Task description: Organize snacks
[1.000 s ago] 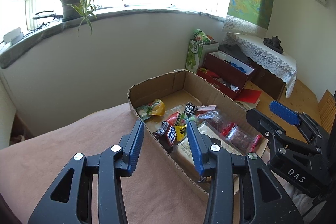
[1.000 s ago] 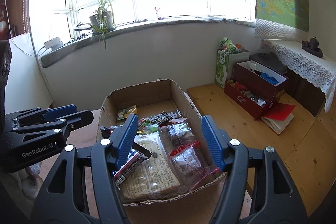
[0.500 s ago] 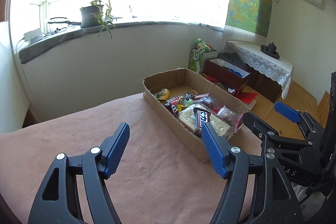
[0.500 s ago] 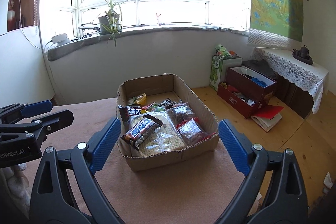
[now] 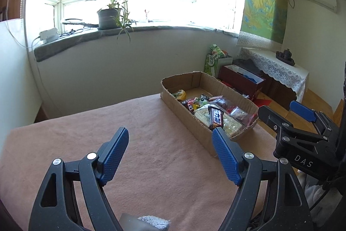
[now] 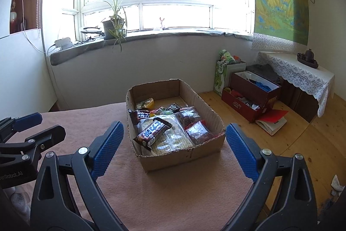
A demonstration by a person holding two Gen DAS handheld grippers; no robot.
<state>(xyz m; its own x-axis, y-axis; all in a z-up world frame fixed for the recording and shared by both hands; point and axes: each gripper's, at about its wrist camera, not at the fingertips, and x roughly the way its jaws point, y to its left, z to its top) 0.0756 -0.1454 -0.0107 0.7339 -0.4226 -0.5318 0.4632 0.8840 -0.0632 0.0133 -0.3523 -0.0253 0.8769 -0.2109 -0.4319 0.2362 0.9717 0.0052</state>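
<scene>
A shallow cardboard box [image 6: 181, 159] sits on the cloth-covered table [image 6: 173, 192]. It holds several wrapped snacks. A dark chocolate bar [image 6: 152, 132] lies on top of a clear cracker pack [image 6: 173, 142], beside clear bags of dark red snacks [image 6: 197, 132]. My right gripper [image 6: 174, 123] is open just in front of the box, with nothing gripped. In the left wrist view my left gripper [image 5: 170, 130] is over bare cloth, left of the box [image 5: 194, 126]. Its jaws are opening and nothing is between them. The chocolate bar [image 5: 217, 118] shows there too.
The table's right edge drops to a wooden floor. On the floor stand a red open box [image 6: 253, 96], a green bag [image 6: 222, 73] and a book with a red cover [image 6: 272, 121]. A lace-covered side table [image 6: 302, 73] is at the right. A potted plant [image 6: 113, 25] stands on the windowsill.
Both grippers have drawn back from the box and spread their jaws wider. The chocolate bar that was at the right gripper's jaws now lies loose on the cracker pack.
</scene>
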